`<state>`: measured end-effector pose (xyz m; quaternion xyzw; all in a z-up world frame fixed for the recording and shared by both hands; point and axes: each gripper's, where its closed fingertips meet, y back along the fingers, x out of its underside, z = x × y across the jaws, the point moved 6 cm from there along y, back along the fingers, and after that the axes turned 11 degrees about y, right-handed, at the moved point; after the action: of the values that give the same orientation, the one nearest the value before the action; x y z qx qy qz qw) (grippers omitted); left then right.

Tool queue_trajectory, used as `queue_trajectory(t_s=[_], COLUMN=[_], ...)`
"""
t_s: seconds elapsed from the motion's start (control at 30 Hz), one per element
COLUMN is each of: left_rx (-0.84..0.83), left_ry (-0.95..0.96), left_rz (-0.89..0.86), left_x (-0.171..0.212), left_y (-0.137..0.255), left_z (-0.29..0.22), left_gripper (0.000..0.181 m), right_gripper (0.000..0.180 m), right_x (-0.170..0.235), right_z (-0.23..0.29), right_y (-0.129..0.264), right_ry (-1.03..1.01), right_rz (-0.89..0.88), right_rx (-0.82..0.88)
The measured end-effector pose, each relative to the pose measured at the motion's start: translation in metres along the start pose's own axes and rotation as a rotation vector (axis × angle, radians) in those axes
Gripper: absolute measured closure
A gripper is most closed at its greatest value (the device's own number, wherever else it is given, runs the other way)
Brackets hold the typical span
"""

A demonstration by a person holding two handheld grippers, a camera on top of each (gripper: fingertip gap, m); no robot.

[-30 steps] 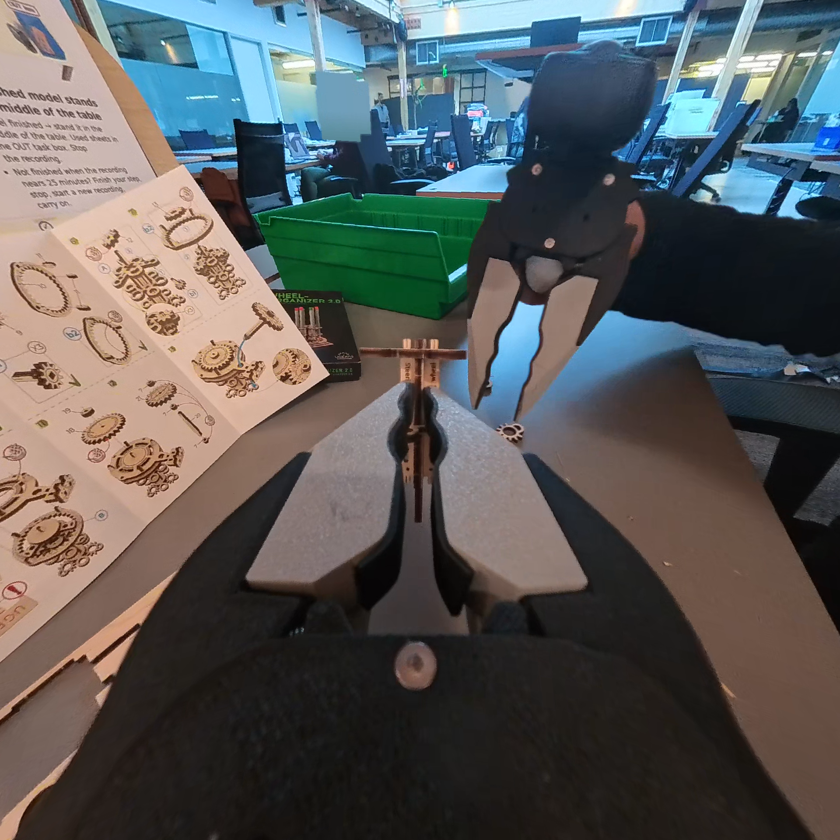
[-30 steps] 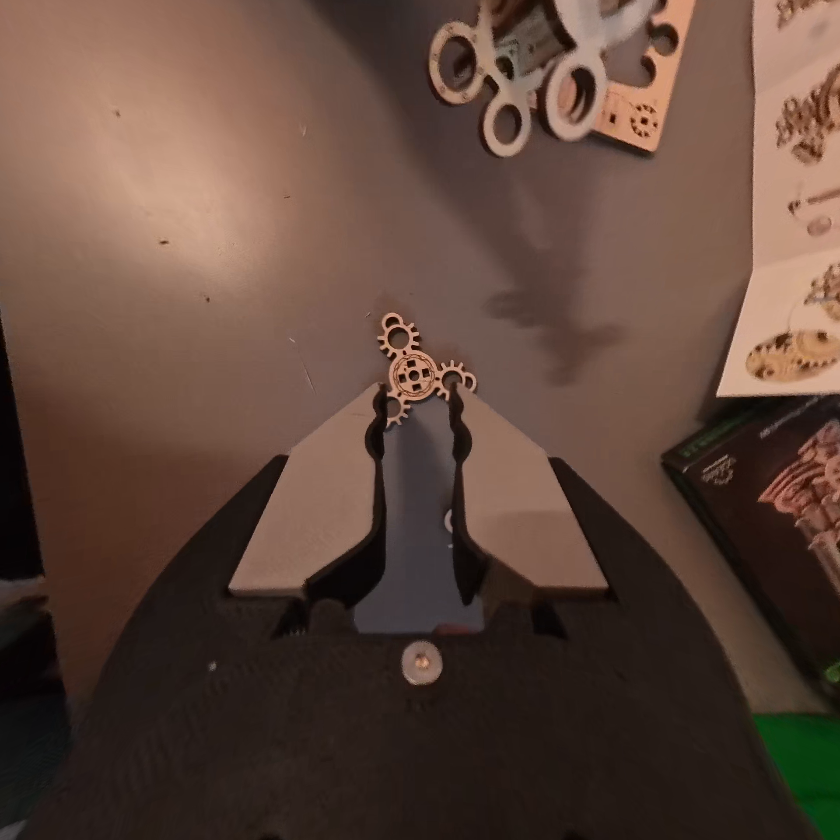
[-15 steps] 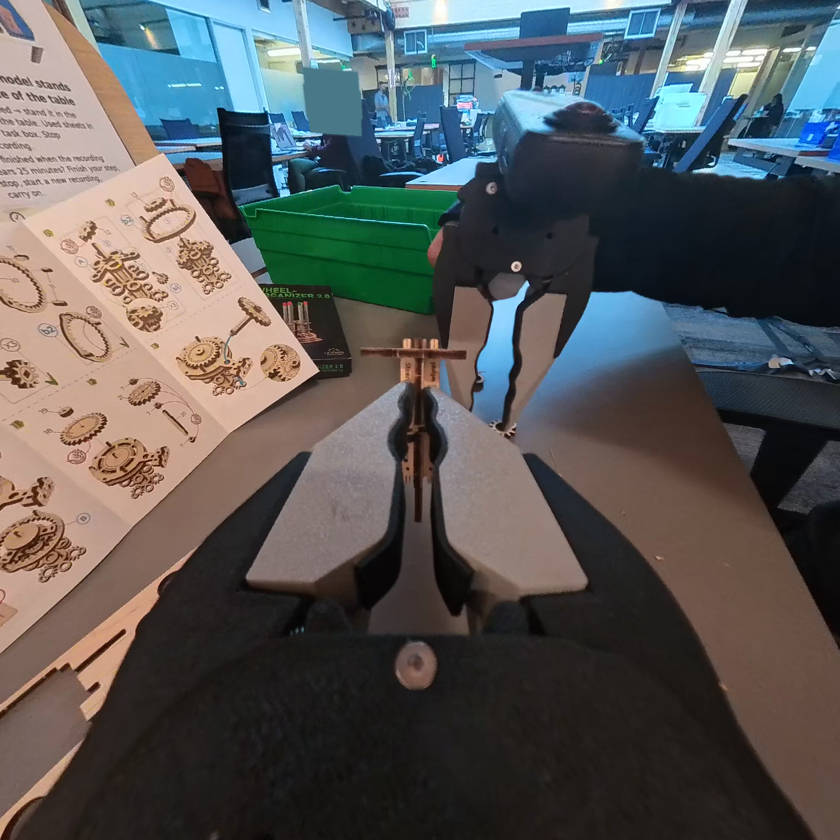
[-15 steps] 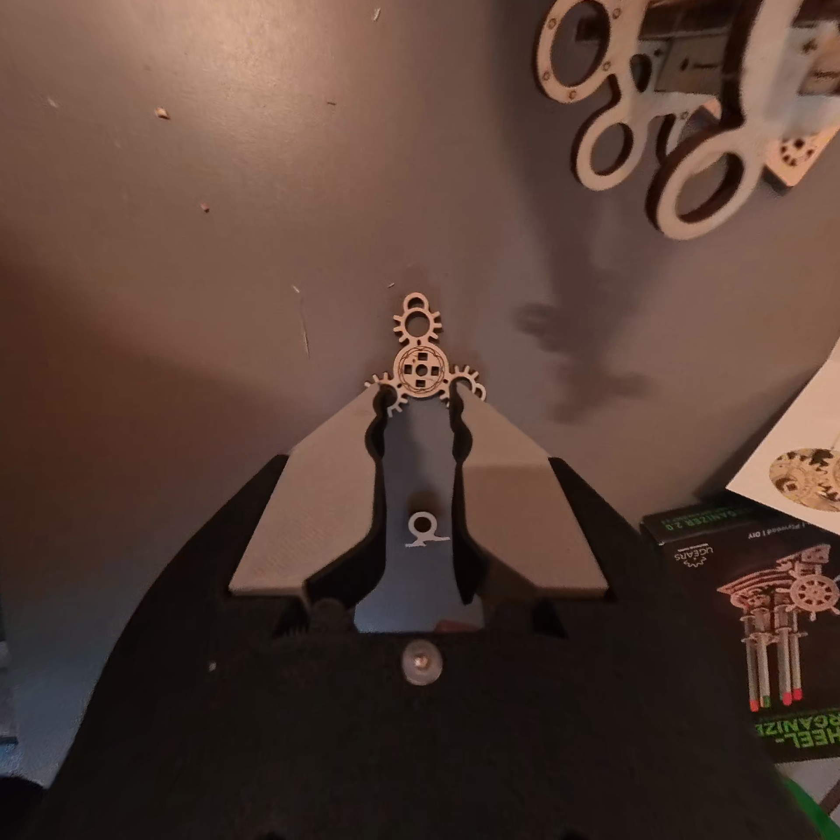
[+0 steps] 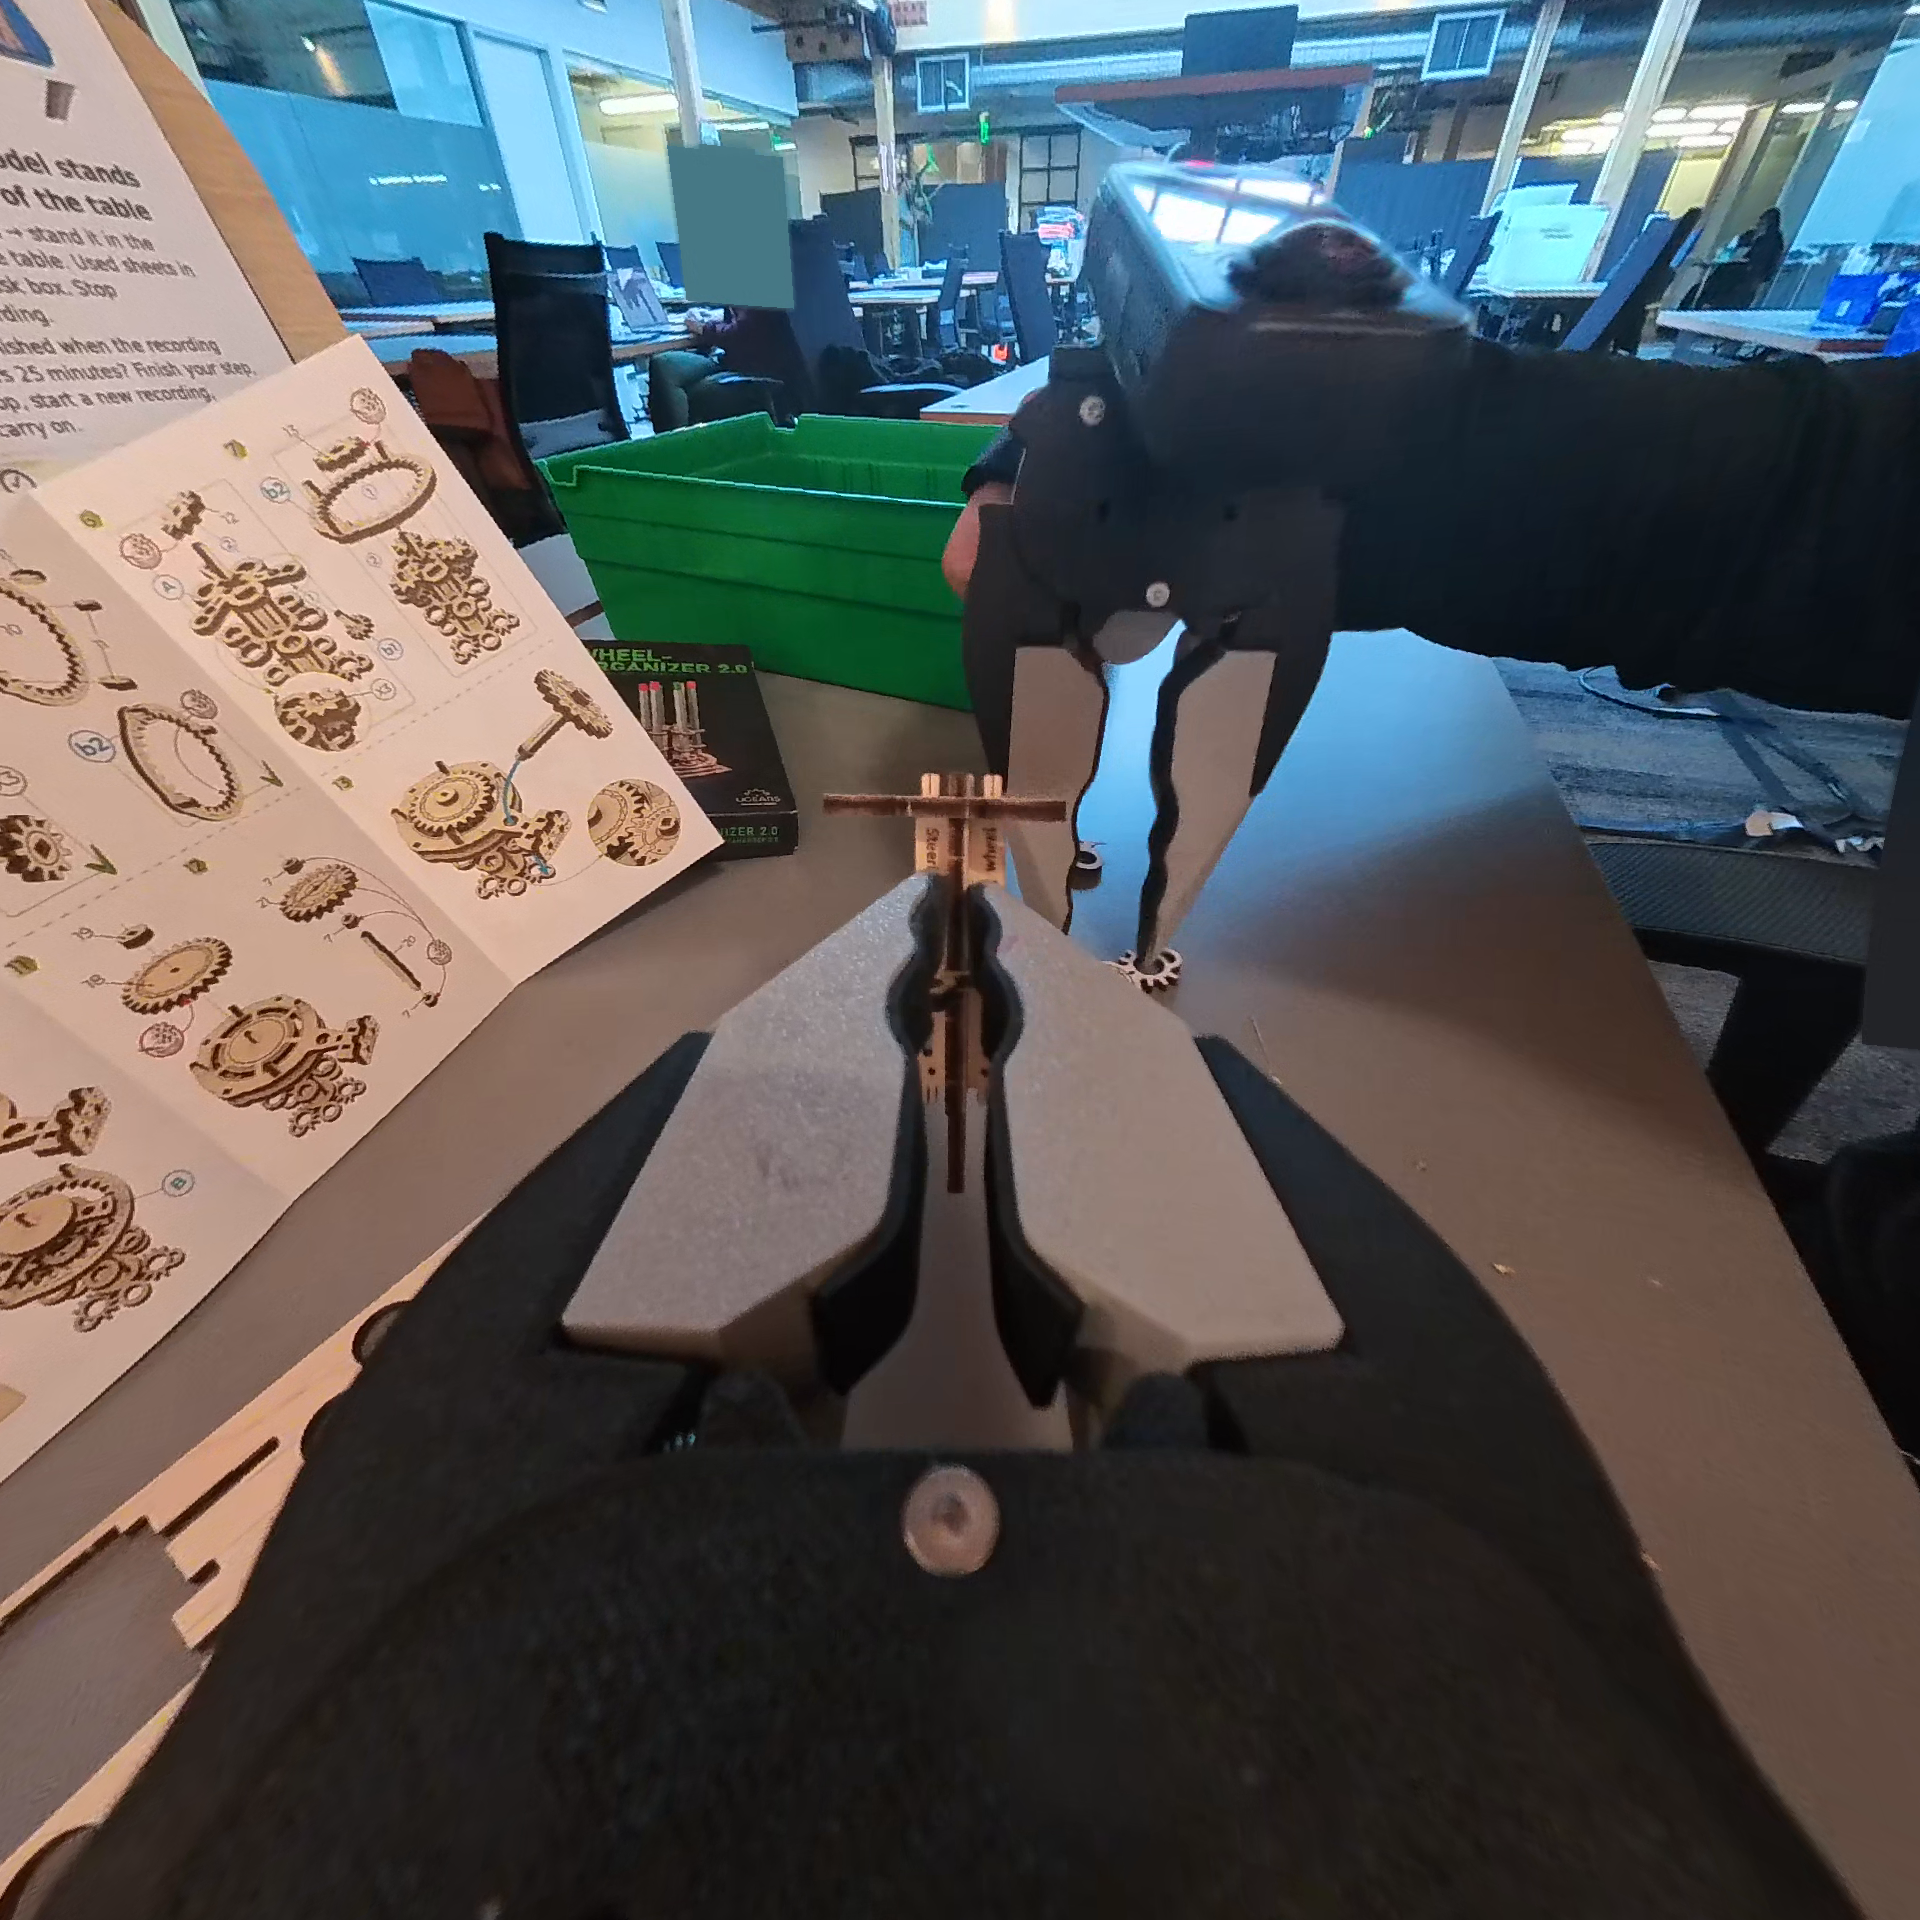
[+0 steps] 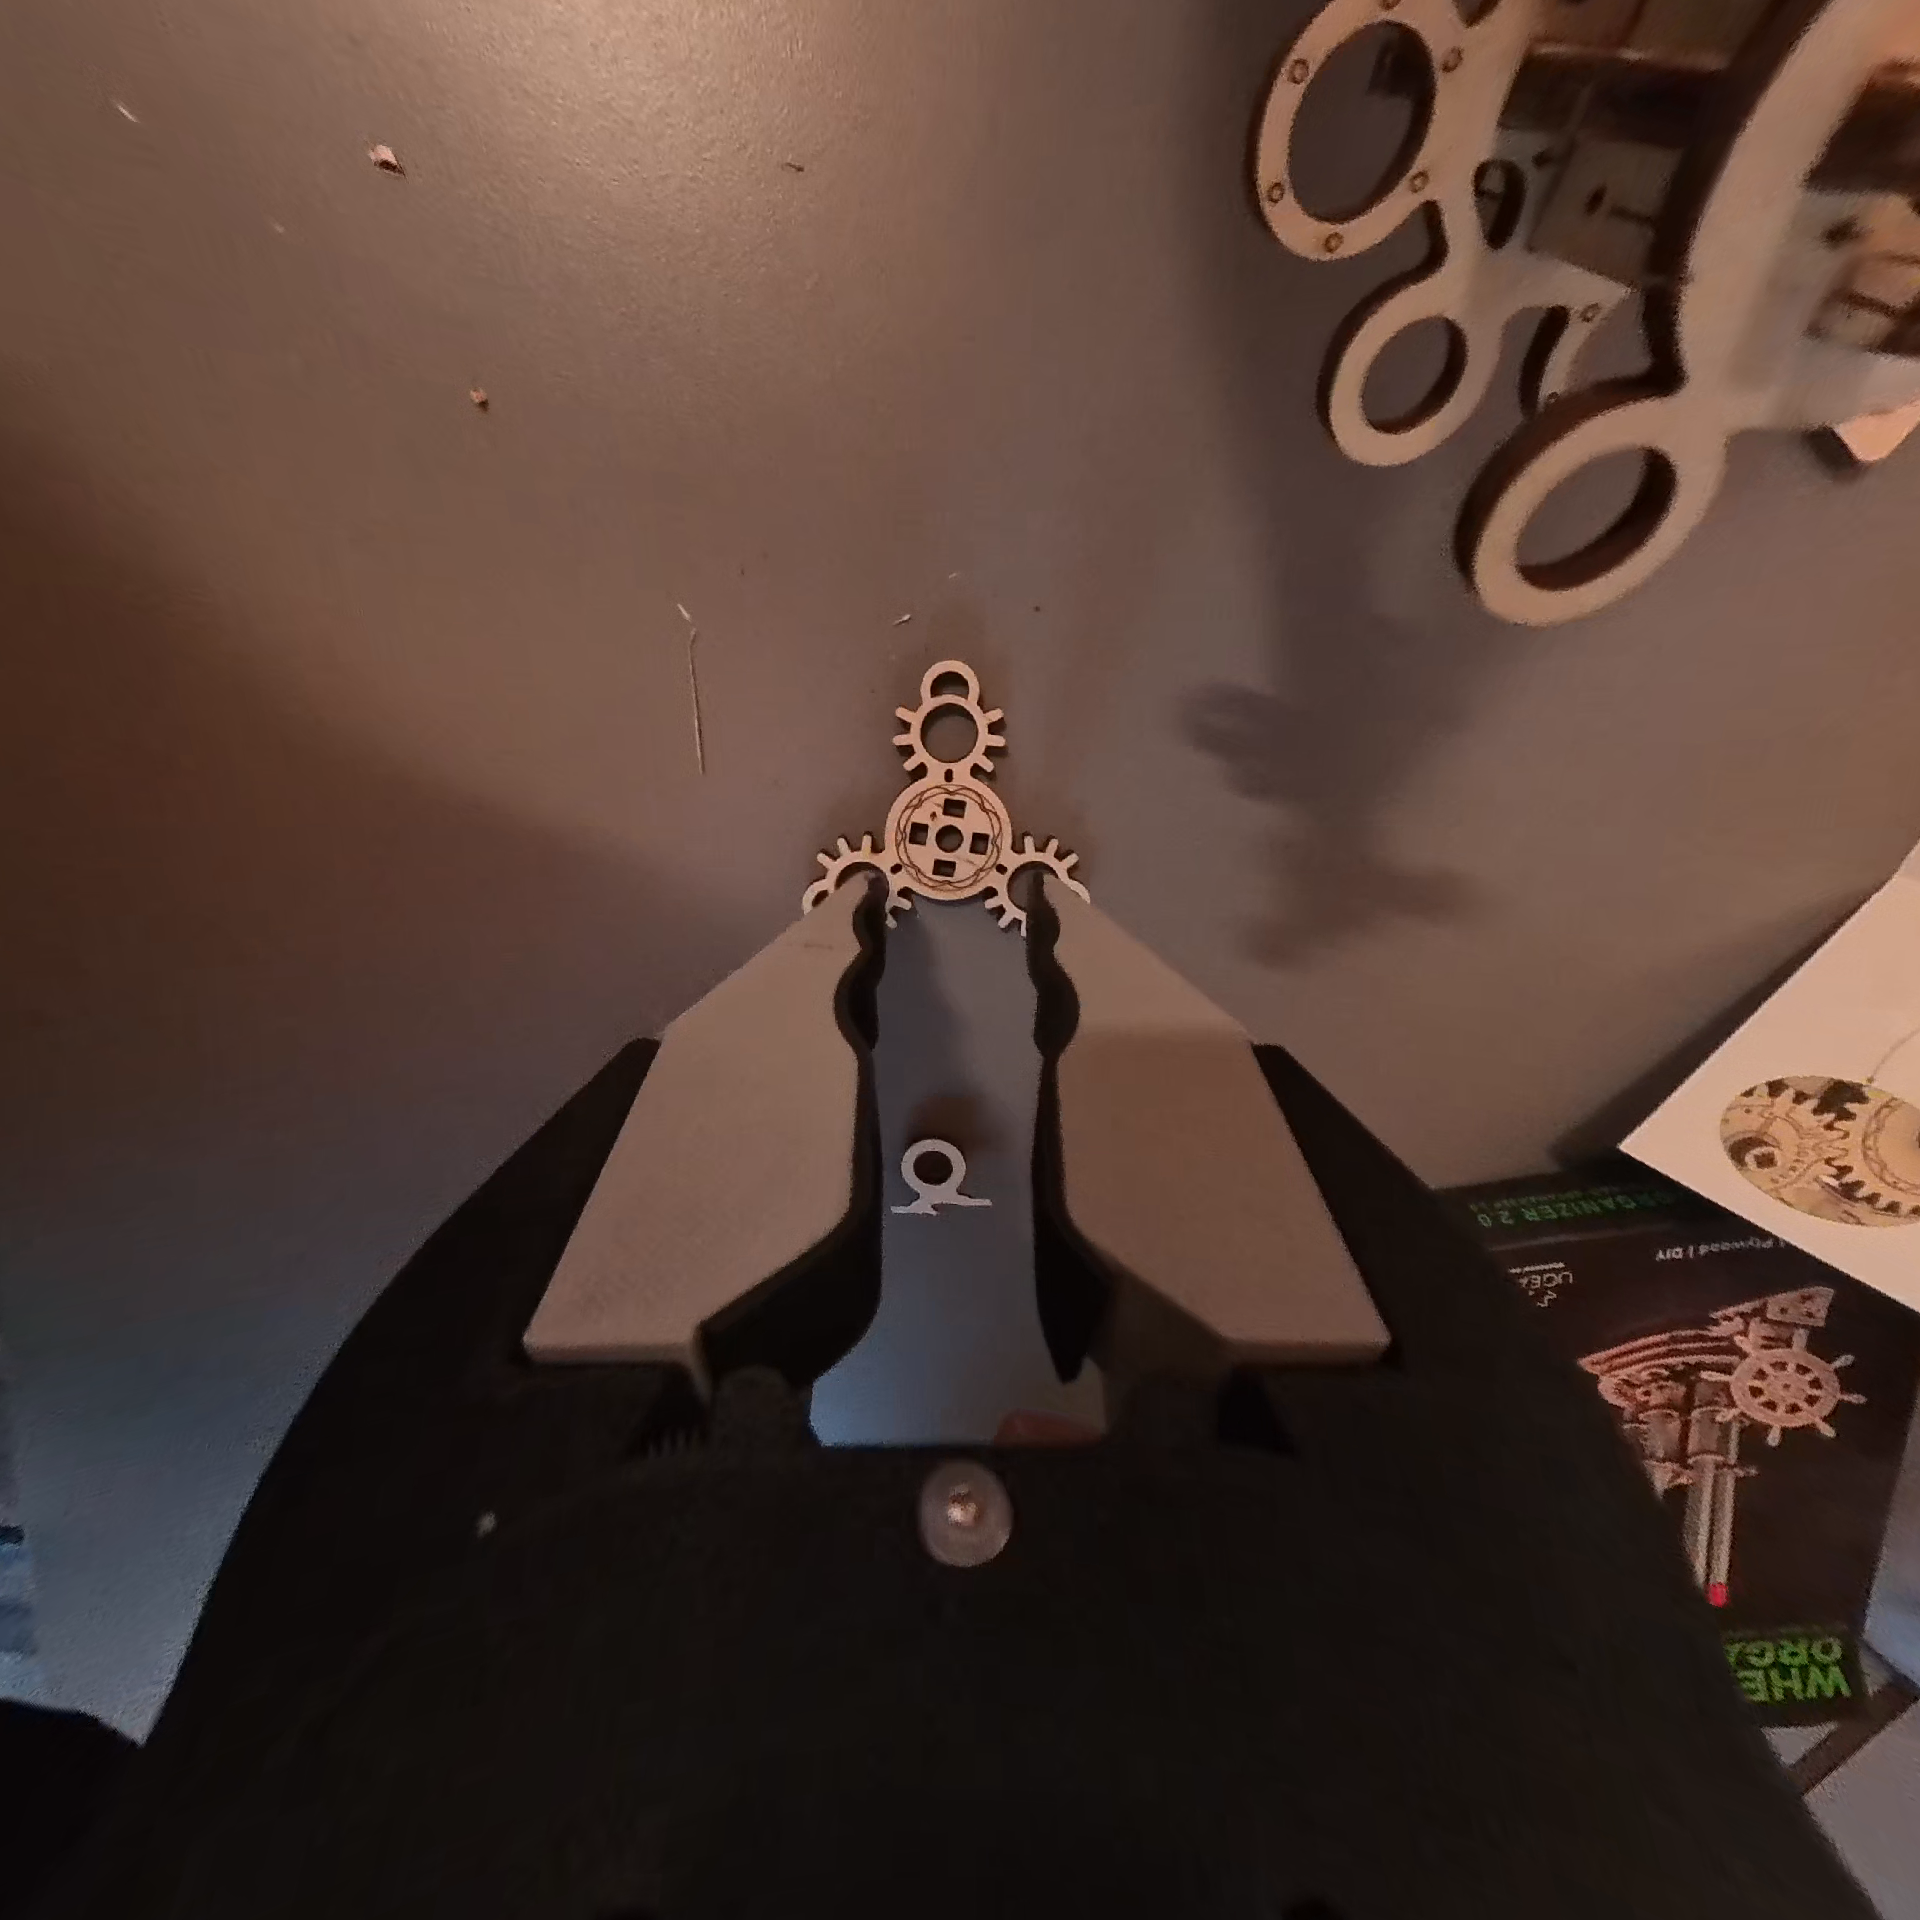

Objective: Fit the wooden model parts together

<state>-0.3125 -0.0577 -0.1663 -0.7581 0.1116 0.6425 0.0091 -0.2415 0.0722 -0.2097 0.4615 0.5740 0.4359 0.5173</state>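
The left gripper is clamping a slim wooden shaft assembly between its jaws, holding it raised above the grey tabletop, the cross-shaped top poking out past the tips. The right gripper is pointing straight down at a flat three-lobed gear piece lying on the tabletop; its jaws are standing released, each tip resting at or just over one of the two nearer lobes, nothing gripped yet.

The step in hand looks like picking up the gear piece so it can be fitted onto the held shaft. The next move probably calls for closing carefully on a thin, flat part that gives little edge to bite; it could slide or flip, so the tips need to catch under its rim.

The right wrist view is showing the gear piece's square-holed centre and, at the upper right, a blurred ring-lobed wooden assembly. The left wrist view is showing what that one cannot: the right gripper from outside, tips down at the tabletop beside one toothed lobe, plus the instruction sheet, the kit box and a green bin
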Motion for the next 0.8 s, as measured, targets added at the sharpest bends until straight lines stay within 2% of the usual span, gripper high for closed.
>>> queue_trajectory(t_s=[0.47, 0.8], left_rx=[0.008, 0.102], left_ry=[0.004, -0.064], left_rz=[0.009, 0.065], left_x=[0.002, 0.004], left_y=[-0.001, 0.001], left_z=[-0.001, -0.012], left_gripper=[0.180, 0.180], right_gripper=[0.157, 0.160], right_x=[0.004, -0.001], right_z=[-0.001, 0.005], right_y=[-0.005, -0.006], right_ry=[-0.080, -0.065], right_rz=[-0.073, -0.134], right_rx=[0.008, 0.022])
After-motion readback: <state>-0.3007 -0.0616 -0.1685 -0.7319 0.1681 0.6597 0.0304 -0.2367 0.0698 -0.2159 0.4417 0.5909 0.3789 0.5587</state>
